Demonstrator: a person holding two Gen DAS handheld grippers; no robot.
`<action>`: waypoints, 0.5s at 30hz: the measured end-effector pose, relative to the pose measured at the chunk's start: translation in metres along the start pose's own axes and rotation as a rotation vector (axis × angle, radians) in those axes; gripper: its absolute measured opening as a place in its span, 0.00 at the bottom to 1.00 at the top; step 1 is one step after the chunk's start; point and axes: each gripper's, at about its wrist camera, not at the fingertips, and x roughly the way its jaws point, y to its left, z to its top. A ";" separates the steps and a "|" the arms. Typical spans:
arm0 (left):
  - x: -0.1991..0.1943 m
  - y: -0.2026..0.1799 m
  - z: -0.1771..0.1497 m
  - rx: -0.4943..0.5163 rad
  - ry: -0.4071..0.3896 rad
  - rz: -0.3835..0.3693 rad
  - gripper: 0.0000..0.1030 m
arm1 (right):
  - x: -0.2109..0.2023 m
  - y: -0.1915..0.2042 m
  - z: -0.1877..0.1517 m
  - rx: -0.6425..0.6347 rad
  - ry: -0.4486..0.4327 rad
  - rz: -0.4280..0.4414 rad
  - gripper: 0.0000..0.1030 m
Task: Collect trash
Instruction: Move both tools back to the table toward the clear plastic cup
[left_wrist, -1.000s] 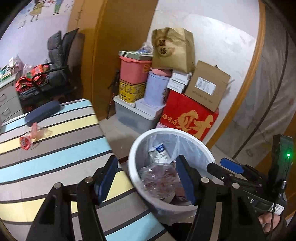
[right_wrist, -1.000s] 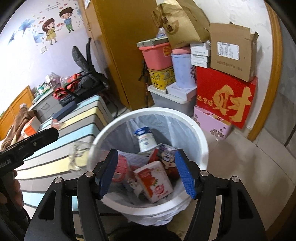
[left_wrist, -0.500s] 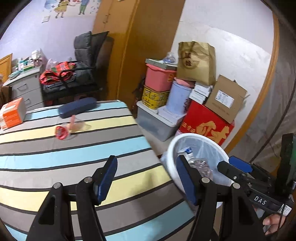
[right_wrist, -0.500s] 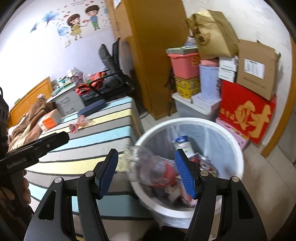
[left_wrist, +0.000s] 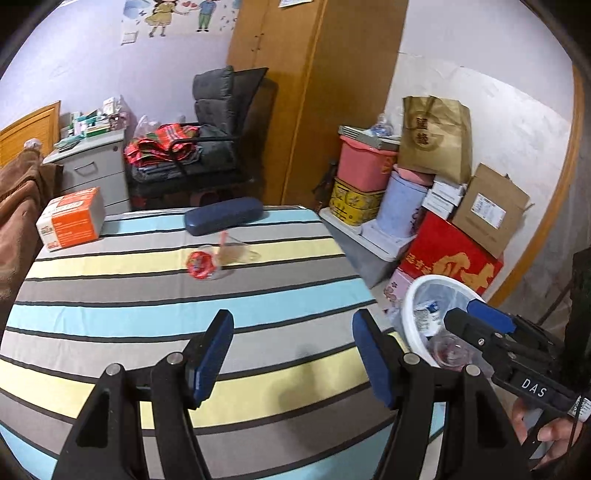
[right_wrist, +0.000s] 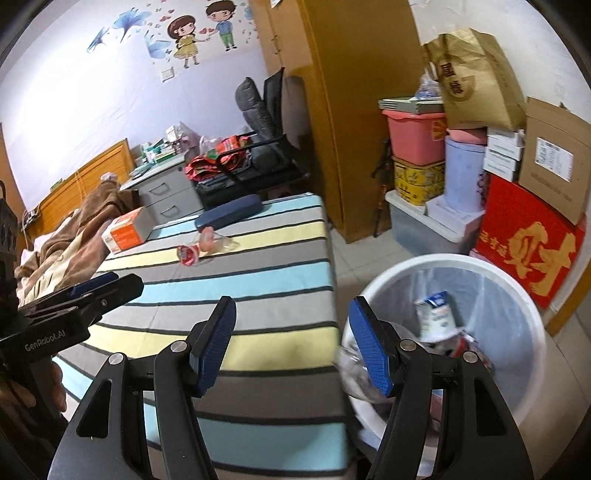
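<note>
Trash that is still out lies on the striped bed (left_wrist: 110, 317), near its far end: a crumpled red wrapper (left_wrist: 200, 264) with a clear plastic wrapper (left_wrist: 236, 252) touching it on the right. Behind them, close to the far edge, sits a dark blue case (left_wrist: 224, 220), and an orange box (left_wrist: 71, 223) stands at the far left corner. The near half of the bedspread carries nothing but its stripes, so broad bare cloth lies between the grippers and the wrappers.

Left gripper (left_wrist: 291, 356) hovers over the near part of the bed with its jaws spread wide and nothing between them. Right gripper (right_wrist: 291, 345) hangs over the bed's right edge, jaws likewise spread and holding nothing; its right finger overlaps the rim of the white bin (right_wrist: 532, 325) in its own view.

That bin stands on the floor just beside the bed's right edge, lined with a clear bag. Inside it are a white and blue carton (right_wrist: 436, 314), leaning upright, and other packets. A clear crumpled bottle (right_wrist: 354, 373) sits at the bin's near rim, blurred, partly behind the right finger; whether it rests on the rim or inside cannot be told.

Beyond the bin a strip of tiled floor (right_wrist: 354, 254) runs between the bed and stacked boxes (right_wrist: 528, 229) against the wall.
</note>
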 end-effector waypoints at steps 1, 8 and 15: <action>0.000 0.005 0.001 -0.003 -0.001 0.006 0.67 | 0.003 0.002 0.001 -0.004 0.003 0.005 0.63; 0.006 0.042 0.008 -0.057 -0.002 0.052 0.67 | 0.028 0.021 0.013 -0.033 0.021 0.042 0.63; 0.026 0.077 0.015 -0.118 0.018 0.070 0.67 | 0.056 0.033 0.023 -0.063 0.048 0.082 0.63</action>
